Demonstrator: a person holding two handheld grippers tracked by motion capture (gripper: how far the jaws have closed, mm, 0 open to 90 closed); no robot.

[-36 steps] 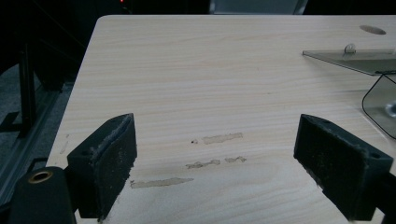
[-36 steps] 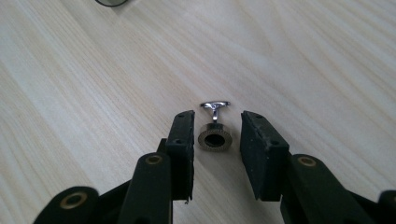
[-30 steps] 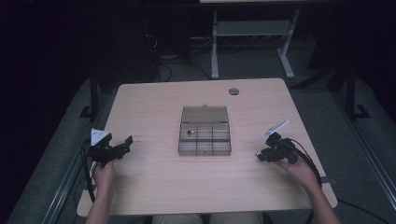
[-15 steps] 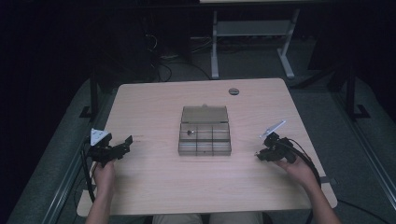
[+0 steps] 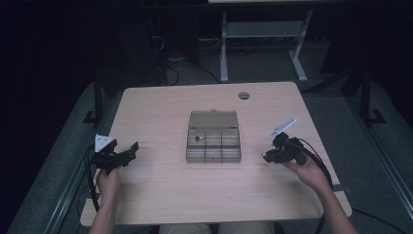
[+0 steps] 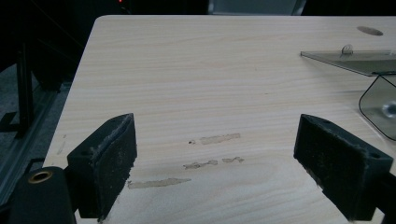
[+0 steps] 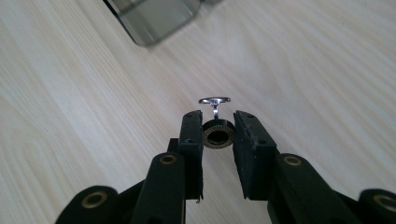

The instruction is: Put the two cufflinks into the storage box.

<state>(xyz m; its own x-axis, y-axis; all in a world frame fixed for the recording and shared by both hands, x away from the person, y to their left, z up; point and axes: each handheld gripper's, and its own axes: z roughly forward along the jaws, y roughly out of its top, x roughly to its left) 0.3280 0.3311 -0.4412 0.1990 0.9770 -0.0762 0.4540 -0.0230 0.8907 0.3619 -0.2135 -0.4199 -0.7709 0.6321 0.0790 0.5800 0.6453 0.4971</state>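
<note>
A small black knurled ring with a thin silver loop on a stem sits pinched between the pads of my right gripper, a little above the tabletop. In the high view my right gripper hangs right of the smoky clear compartment box, whose lid lies open toward the back. One small shiny piece lies in a left compartment. My left gripper rests at the left of the table, its jaws wide apart with bare wood between them.
The box's corner lies just beyond my right gripper. A round cable hole sits near the table's far edge. The light wood table has dark floor and a white frame behind it.
My right gripper has lifted slightly and shifted a little toward the box with the small piece in it. The left hand has stayed where it was.
</note>
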